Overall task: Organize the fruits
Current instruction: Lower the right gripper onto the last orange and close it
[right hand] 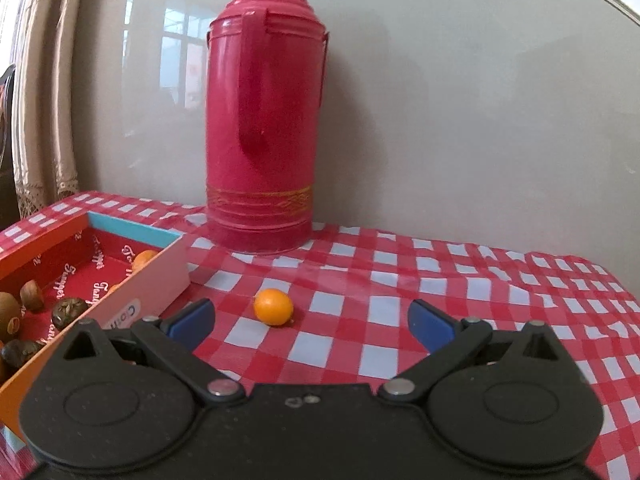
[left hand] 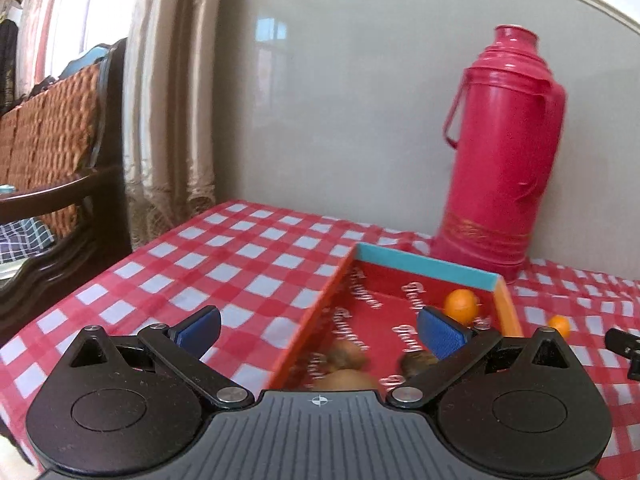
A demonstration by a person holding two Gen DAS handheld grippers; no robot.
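Loose orange fruit (right hand: 273, 306): lies on the checked tablecloth (right hand: 440, 300) at centre of the right wrist view, just right of the box's outer wall, apart from it; in the left wrist view it shows small at the right edge (left hand: 559, 325).
Boxed orange fruit (left hand: 461, 305): inside the red box (left hand: 308, 312), near its far right corner, below the blue far rim.
Brown fruits (right hand: 70, 310): clustered in the box's near end, lower left of the right wrist view.
Right gripper (right hand: 311, 322): spread wide and empty, blue pads low in frame; the loose fruit sits ahead, nearer the left pad.
Left gripper (left hand: 319, 332): released, empty, over the box's left wall; one pad above cloth, one above the box floor.
Open room: bare cloth spreads right of the loose fruit and left of the box.
Thermos (right hand: 262, 120): red, upright behind the box's far corner, against the wall.
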